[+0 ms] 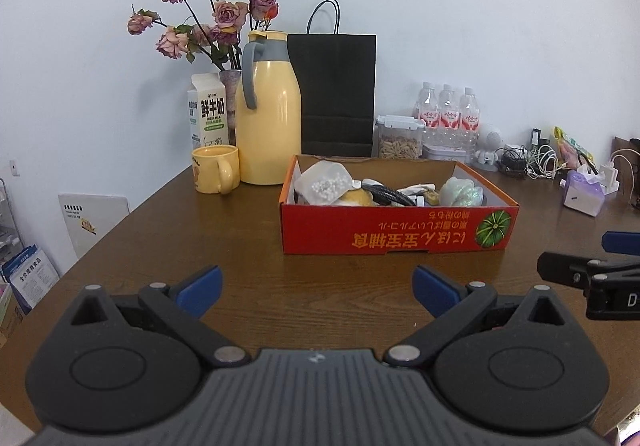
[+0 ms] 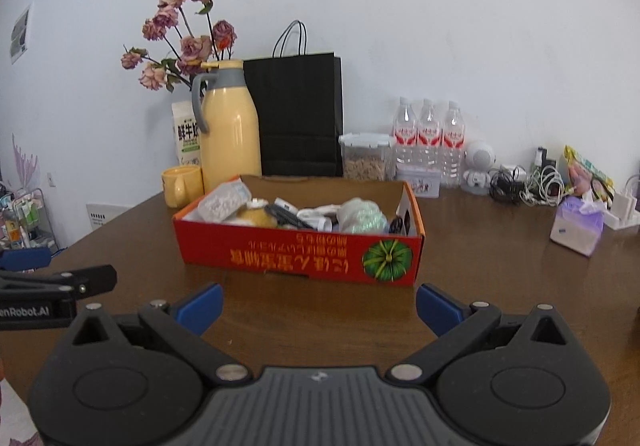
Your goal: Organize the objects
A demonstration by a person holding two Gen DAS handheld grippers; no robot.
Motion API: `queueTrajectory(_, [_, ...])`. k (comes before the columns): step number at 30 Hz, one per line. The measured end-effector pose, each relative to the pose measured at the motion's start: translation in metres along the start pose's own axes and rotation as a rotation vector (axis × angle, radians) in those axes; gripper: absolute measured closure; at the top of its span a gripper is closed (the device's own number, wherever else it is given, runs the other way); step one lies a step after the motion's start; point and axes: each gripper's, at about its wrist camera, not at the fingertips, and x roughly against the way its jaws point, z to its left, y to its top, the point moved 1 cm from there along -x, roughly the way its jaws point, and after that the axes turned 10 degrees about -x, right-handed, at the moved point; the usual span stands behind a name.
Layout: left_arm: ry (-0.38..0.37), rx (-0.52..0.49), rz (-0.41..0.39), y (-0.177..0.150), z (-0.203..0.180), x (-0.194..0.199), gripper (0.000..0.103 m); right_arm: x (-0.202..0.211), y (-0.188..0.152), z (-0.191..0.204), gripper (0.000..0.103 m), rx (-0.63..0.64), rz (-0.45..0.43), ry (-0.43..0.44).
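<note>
Red box (image 1: 396,234) on the table (image 1: 200,246) holds small items heaped together; my left gripper (image 1: 318,288) and right gripper (image 2: 319,304) hover before it, jaws apart and empty, so whether sorting is ahead or done is unclear.

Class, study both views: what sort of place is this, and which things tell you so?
Probably a home or small office, on a shared wooden table against a wall. Clues: a yellow thermos jug with matching mug, a vase of dried roses, and tangled charger cables.

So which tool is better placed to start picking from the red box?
Probably the right tool: the red box sits directly ahead between its open fingers. From the left tool, also open, the box lies farther off, ahead and to its right.
</note>
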Motion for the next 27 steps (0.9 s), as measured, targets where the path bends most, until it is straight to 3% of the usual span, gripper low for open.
queueTrajectory(27, [-0.003, -0.002, -0.006, -0.0014, -0.0024, 0.0048, 0.000, 0.0031, -0.0030, 0.0031, 0.000, 0.002, 0.006, 0.003])
